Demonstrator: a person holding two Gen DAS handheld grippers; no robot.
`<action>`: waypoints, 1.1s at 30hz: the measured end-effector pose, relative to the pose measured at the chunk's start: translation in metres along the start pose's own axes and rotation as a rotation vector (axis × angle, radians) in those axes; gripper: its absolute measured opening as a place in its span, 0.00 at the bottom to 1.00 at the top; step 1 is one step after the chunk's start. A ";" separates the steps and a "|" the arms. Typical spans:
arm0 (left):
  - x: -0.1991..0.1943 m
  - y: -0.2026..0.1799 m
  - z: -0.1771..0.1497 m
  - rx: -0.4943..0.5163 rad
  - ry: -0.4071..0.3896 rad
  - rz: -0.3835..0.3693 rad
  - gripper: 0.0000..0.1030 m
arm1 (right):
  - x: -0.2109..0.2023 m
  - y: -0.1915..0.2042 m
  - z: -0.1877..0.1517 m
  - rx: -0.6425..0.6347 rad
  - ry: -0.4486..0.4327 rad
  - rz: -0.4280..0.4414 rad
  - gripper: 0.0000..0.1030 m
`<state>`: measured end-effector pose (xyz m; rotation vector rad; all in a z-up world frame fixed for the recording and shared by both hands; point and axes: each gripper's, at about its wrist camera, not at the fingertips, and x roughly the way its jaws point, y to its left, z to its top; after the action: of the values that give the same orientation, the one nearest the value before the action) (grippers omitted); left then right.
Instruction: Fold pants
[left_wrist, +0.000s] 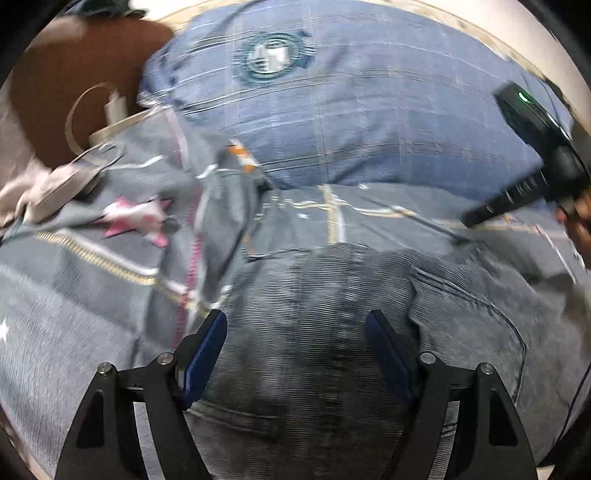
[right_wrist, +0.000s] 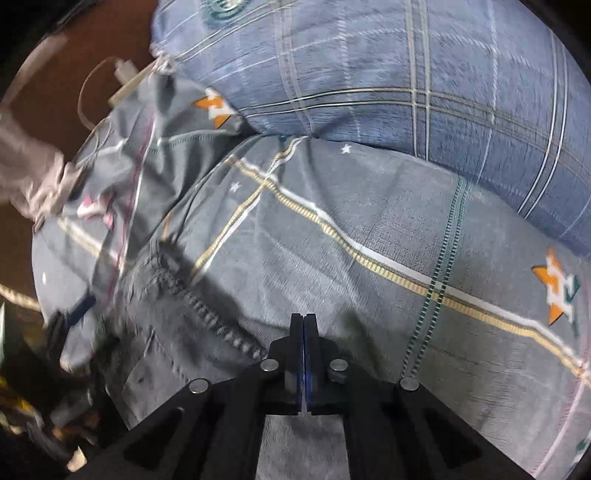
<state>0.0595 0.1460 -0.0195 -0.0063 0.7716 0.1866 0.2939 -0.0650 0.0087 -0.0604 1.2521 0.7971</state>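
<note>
Grey denim pants (left_wrist: 332, 332) lie on a bed with a grey plaid sheet (left_wrist: 92, 280). In the left wrist view my left gripper (left_wrist: 295, 325) is open, its blue-padded fingers spread just above the pants' seat, near a back pocket (left_wrist: 472, 317). The right gripper (left_wrist: 524, 177) shows at the right of that view, held in a hand over the pants' far edge. In the right wrist view the right gripper (right_wrist: 303, 321) is shut with nothing visible between the pads, over the sheet (right_wrist: 332, 221). The pants (right_wrist: 177, 332) lie to its lower left.
A blue plaid pillow (left_wrist: 351, 110) lies at the back and also shows in the right wrist view (right_wrist: 369, 74). A white charger and cable (left_wrist: 110, 110) and a crumpled pinkish cloth (left_wrist: 33, 195) sit at the left by the brown headboard (left_wrist: 74, 66).
</note>
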 end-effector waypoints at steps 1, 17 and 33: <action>0.002 -0.004 -0.001 0.013 0.011 0.000 0.76 | -0.006 -0.005 -0.005 0.008 -0.004 0.019 0.10; 0.001 0.001 -0.003 -0.031 0.016 -0.021 0.76 | 0.001 0.021 -0.008 -0.109 0.081 -0.051 0.03; 0.031 -0.007 -0.013 -0.013 0.135 0.021 0.85 | -0.099 -0.009 -0.108 0.151 -0.244 0.053 0.32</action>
<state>0.0738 0.1430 -0.0511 -0.0231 0.9057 0.2124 0.2022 -0.1705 0.0525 0.1881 1.0817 0.7298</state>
